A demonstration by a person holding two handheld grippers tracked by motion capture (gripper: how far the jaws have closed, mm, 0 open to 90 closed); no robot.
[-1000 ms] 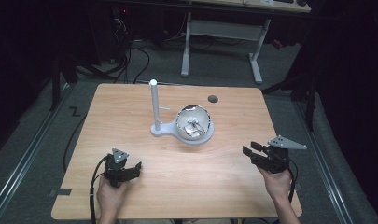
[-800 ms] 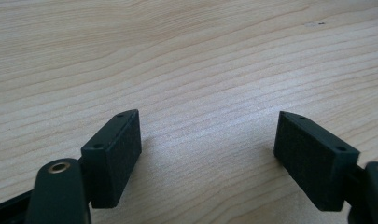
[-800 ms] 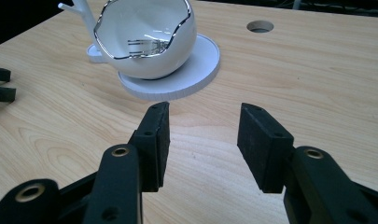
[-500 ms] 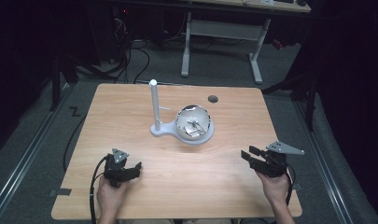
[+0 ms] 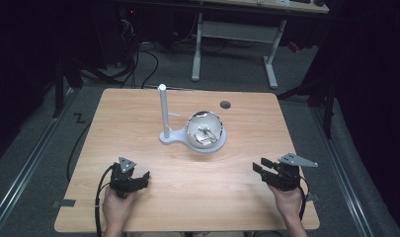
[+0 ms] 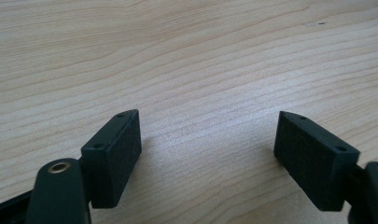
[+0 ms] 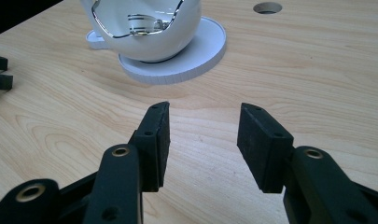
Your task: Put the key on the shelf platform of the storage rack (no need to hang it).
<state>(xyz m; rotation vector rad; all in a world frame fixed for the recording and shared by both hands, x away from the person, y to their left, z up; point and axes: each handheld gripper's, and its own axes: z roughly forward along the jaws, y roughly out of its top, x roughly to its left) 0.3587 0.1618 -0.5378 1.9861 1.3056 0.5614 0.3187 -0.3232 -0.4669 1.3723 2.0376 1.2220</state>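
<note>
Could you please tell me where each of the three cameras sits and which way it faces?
High view: above the person's side, looking forward and down at the table; both hands, left gripper and right gripper show.
Left gripper view: on the left gripper, facing bare wood between open jaws.
Right gripper view: on the right gripper, facing the bowl.
Shared: high and right gripper views both show the bowl.

Our two grippers, held low and apart

Our left gripper (image 6: 207,156) gapes wide; our right gripper (image 7: 203,147) is parted, both empty.
</note>
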